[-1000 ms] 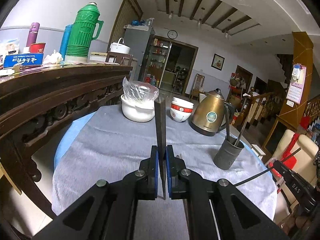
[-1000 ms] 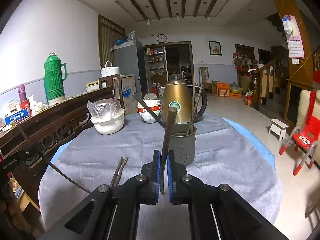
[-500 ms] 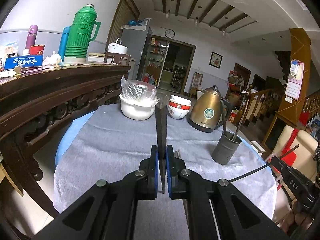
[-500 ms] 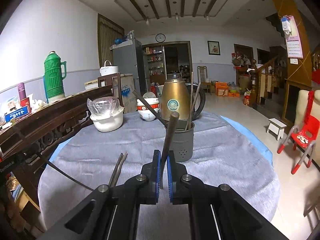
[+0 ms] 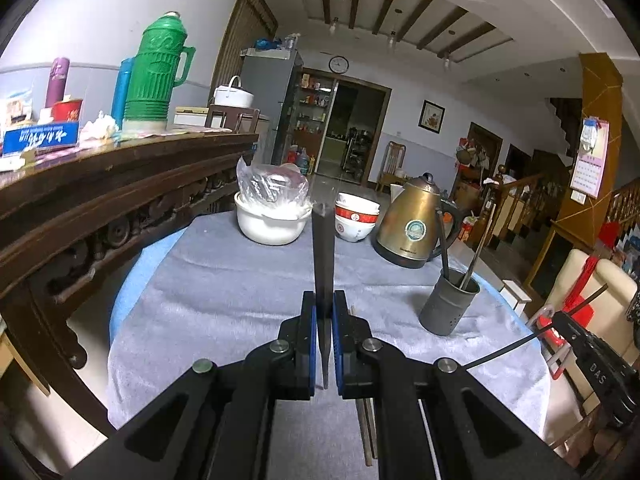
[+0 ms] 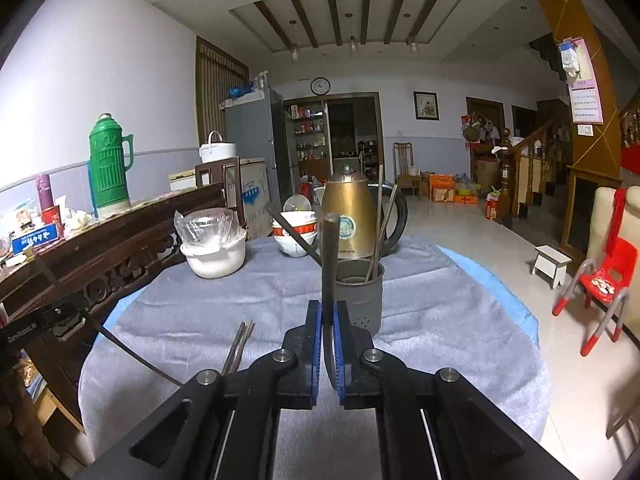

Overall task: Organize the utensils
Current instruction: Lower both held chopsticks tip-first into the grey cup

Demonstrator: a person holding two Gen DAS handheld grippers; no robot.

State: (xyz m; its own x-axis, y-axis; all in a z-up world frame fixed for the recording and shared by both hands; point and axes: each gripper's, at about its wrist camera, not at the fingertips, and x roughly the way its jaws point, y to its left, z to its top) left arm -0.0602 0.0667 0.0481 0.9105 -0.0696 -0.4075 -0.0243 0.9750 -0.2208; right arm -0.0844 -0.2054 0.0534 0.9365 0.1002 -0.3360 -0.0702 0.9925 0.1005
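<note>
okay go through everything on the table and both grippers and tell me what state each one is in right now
left gripper: shut on a flat dark utensil, upright.
right gripper: shut on a dark round handle, upright.
utensil holder: upright, holding several utensils.
chopsticks: lying loose on the tablecloth.
kettle: upright, lid on.
white pot: covered with plastic.
bowls: stacked.

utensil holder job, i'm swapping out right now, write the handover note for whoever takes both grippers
Left gripper: shut on a flat dark utensil, held upright above the table.
Right gripper: shut on a round dark handle, just in front of the grey holder.
Holder stands on the grey cloth by the brass kettle, with some utensils already inside.
Left to do: drop in both held pieces, then pick up the chopsticks lying on the cloth.
</note>
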